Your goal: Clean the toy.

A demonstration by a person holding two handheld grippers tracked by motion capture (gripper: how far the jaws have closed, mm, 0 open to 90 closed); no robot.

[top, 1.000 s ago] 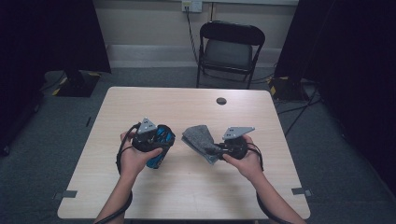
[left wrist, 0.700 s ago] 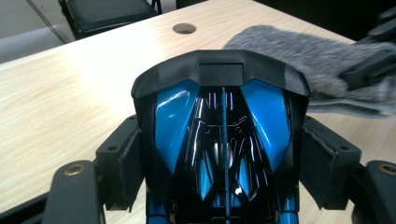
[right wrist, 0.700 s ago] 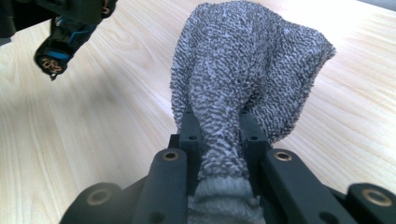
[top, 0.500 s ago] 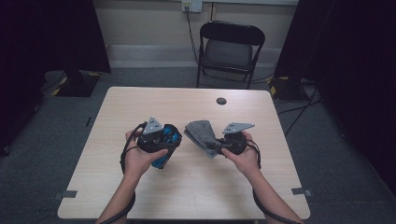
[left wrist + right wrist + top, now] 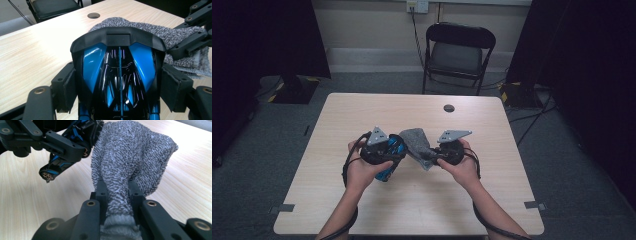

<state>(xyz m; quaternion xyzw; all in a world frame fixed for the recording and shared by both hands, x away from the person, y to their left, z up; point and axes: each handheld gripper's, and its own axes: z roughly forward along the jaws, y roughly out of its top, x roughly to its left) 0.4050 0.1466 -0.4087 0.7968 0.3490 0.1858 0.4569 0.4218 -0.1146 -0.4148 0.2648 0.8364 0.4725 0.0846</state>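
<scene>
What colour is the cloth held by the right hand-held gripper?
Speckled grey cloth, clearest in the right gripper view.

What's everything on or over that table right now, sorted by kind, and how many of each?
Blue and black toy car: 1, clamped in the left claw
Grey knitted cloth: 1, pinched in the right claw
Handheld claws: 2
Total: 4 things, all over the wooden table

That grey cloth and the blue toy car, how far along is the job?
Done: the left gripper clamps the blue toy car, and the right gripper pinches the grey cloth. In hand: cloth and car meet above the table. Left: probably the wiping itself.
</scene>
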